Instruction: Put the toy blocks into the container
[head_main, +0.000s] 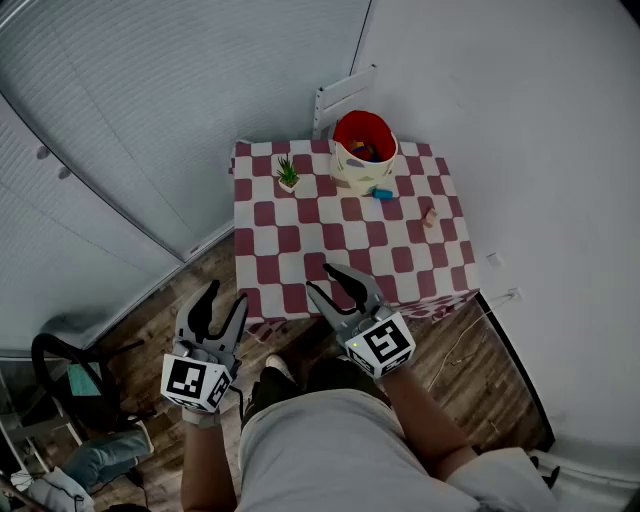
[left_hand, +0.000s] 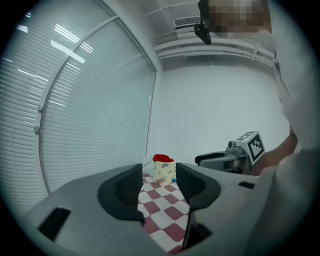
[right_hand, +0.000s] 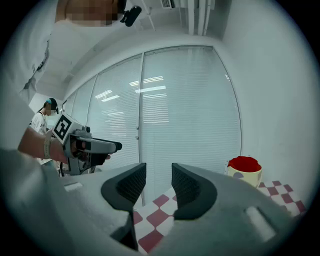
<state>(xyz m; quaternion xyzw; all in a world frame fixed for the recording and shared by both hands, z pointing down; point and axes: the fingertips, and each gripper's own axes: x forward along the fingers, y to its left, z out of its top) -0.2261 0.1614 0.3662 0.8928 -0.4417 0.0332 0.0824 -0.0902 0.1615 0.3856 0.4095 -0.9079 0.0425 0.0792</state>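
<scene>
Seen from above, a person stood at the near edge of a small table (head_main: 300, 250) covered in a red-and-white checked cloth, holding a gripper in each hand.

The left gripper (head_main: 226, 295) was off the table's near left corner, over the wooden floor (head_main: 150, 310). Its fingers (left_hand: 125, 187) were released and spread apart, with nothing between them.

The right gripper (head_main: 318, 277) was just over the table's near edge. Its fingers (right_hand: 192, 187) were also released, with only a gap between them.

The container (head_main: 364, 152), a cream bucket with a red lining, stood well beyond both pairs of fingertips at the far edge of the table. Through the gap between the left fingers it showed straight ahead. From the right gripper it sat off to the right of the fingers.

Several coloured toy blocks (head_main: 364, 153) already lay inside it. A blue block (head_main: 382, 193) lay on the cloth just beside the container, on the side nearer the fingers. A small pinkish block (head_main: 429, 214) lay a little nearer again, towards the right edge, well ahead of the right fingers.

A small potted plant (head_main: 288, 176) stood left of the container, far ahead of the left fingers. A white chair (head_main: 340, 95) stood behind the table.
</scene>
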